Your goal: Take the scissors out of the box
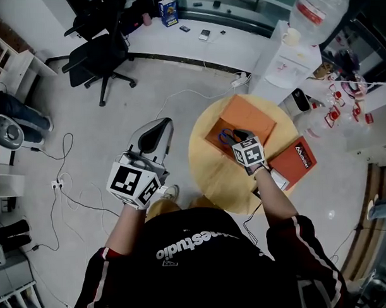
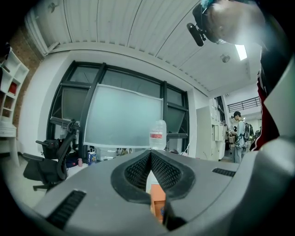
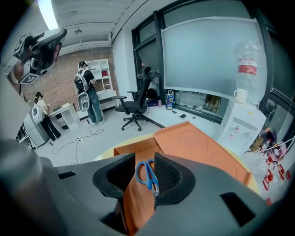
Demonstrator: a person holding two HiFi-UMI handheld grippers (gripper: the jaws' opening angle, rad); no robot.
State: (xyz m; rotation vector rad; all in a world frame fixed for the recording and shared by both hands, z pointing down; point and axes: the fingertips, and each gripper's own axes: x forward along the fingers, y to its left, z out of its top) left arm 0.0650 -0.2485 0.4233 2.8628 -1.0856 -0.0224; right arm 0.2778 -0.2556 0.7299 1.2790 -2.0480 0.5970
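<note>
Blue-handled scissors [image 1: 226, 137] [image 3: 146, 173] lie inside an open orange box [image 1: 213, 140] [image 3: 132, 151] on a round wooden table [image 1: 212, 171]. The box's lid [image 1: 248, 118] [image 3: 203, 147] lies flat behind it. My right gripper [image 1: 241, 135] [image 3: 145, 157] hangs over the box's near side, open, with one jaw on either side of the scissors' handles. I cannot tell whether the pads touch them. My left gripper [image 1: 157, 130] [image 2: 150, 155] is held over the floor left of the table, shut on nothing.
A red book [image 1: 295, 160] lies on the table's right side. Behind the table stands a water dispenser [image 1: 289, 55] with a bottle on top. A black office chair [image 1: 104, 55] and loose cables [image 1: 64, 186] are on the floor to the left.
</note>
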